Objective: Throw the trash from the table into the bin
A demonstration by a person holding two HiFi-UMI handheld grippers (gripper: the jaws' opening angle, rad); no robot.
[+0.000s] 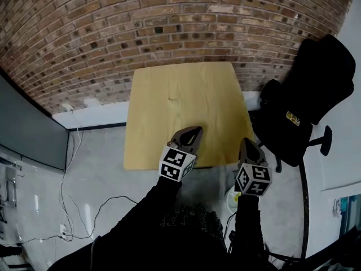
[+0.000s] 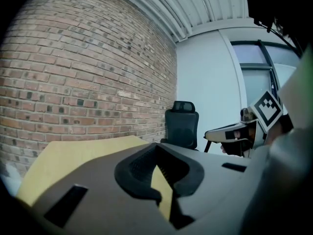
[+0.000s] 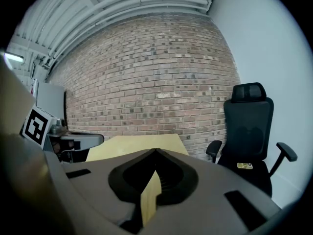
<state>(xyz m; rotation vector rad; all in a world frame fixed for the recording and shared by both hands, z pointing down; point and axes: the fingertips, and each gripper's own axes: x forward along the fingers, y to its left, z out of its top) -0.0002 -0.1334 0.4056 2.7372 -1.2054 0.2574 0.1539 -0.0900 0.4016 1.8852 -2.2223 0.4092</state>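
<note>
Hovering near the table (image 1: pixel 180 95), left gripper (image 1: pixel 193 131) and right gripper (image 1: pixel 246 142) both show jaws closed, empty.

Black sleeves (image 1: pixel 135 224) (both arms) meet grey, marker-cubed left gripper (image 1: pixel 197 130) and right gripper (image 1: pixel 246 141).

We see soft, even light on the table (image 1: pixel 180 112); the brick wall (image 1: pixel 169 27) behind it bows with fisheye distortion.

head view: steeply down; table (image 1: pixel 180 100) at 12 o'clock
left gripper view: near level; table at 8
right gripper view: near level; chair (image 3: pixel 249 131) at 3
shared: table, chair
</note>
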